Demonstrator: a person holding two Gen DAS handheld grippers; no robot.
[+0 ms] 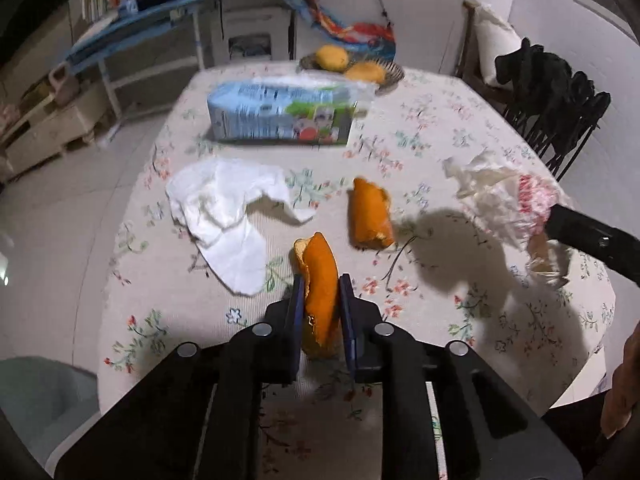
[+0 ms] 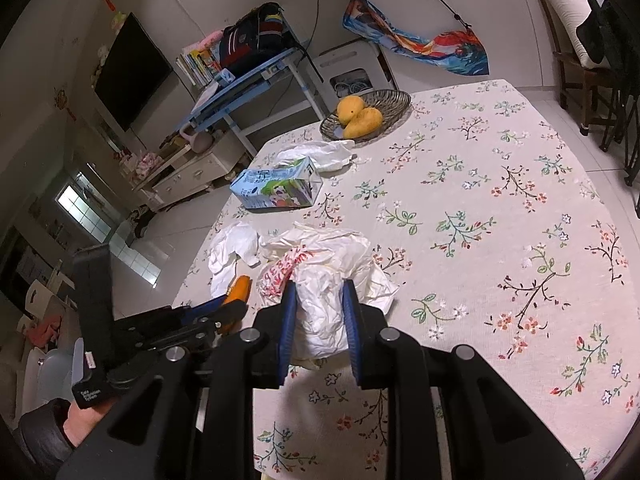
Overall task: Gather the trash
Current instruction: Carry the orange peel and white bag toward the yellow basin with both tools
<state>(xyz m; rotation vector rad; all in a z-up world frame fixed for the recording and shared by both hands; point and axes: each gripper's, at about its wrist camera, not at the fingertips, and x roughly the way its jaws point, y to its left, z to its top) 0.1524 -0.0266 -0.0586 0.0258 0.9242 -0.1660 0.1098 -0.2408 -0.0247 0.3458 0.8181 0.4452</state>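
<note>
A curled orange peel [image 1: 320,264] stands between the blue pads of my left gripper [image 1: 320,285], which is shut on it just above the floral tablecloth [image 1: 440,320]. A second peel [image 1: 370,216] lies a little further on. A crumpled white tissue [image 1: 224,216] lies to their left. My right gripper [image 2: 318,292] is shut on a white plastic bag with red print [image 2: 324,316], held up at the table's right side [image 1: 500,200]. In the right wrist view the left gripper [image 2: 236,300] and its peel [image 2: 240,286] show at the bag's left.
A blue milk carton [image 1: 280,116] lies on its side mid-table, with white plastic [image 2: 316,152] behind it. A wire basket [image 2: 396,100] with two mangoes sits at the far edge. A dark chair [image 1: 560,100] stands at the right, a blue desk [image 2: 248,80] beyond the table.
</note>
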